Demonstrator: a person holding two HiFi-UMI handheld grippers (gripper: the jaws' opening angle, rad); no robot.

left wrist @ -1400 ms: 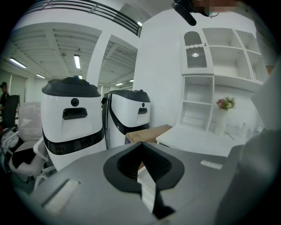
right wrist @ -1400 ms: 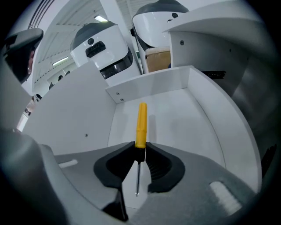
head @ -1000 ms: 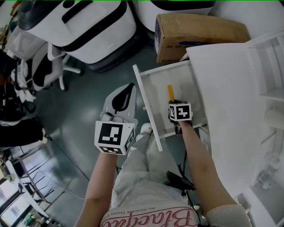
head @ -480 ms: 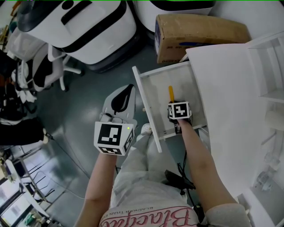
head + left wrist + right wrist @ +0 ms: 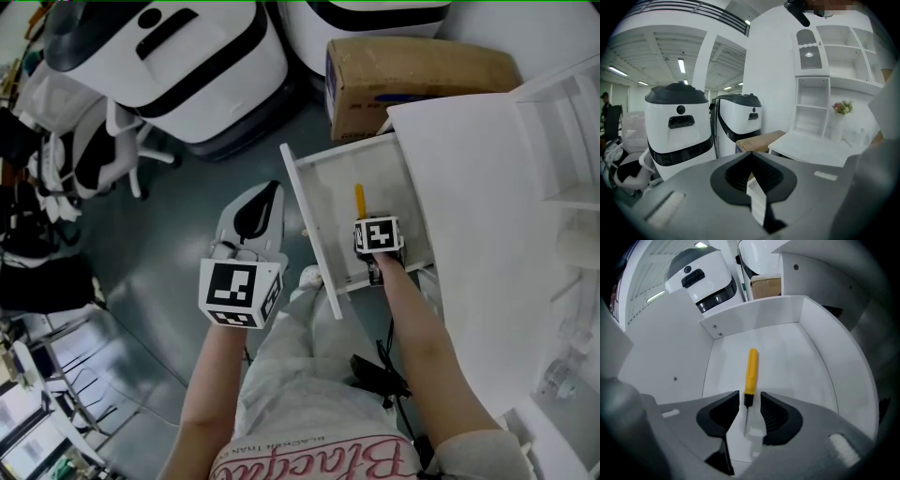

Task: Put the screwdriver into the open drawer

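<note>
Progress: judged all but complete. Found the screwdriver (image 5: 751,369) lying flat on the floor of the open drawer (image 5: 754,317), with the yellow handle toward the drawer's far wall and the thin metal shaft toward the near end. Saw the right gripper (image 5: 750,404) poised steeply over it, jaws opening, with the black collar and the shaft between them but touched by neither pad. Counted that as a release, not a grip. Checked against the head view and got the same answer: handle in plain sight inside the drawer, just beyond the marker cube (image 5: 379,234) and clear of both side walls. Noted the left gripper (image 5: 752,154) outside the drawer, just beside its front panel, with jaws closed together on nothing and no share in the work. Reckoned the placing itself done, with no part of the tool overhanging the rim. Left to do, by that reading: only to lift the right gripper up and away without dragging a pad across the shaft. Found no demand in the task for shutting the drawer, so counted none.
</note>
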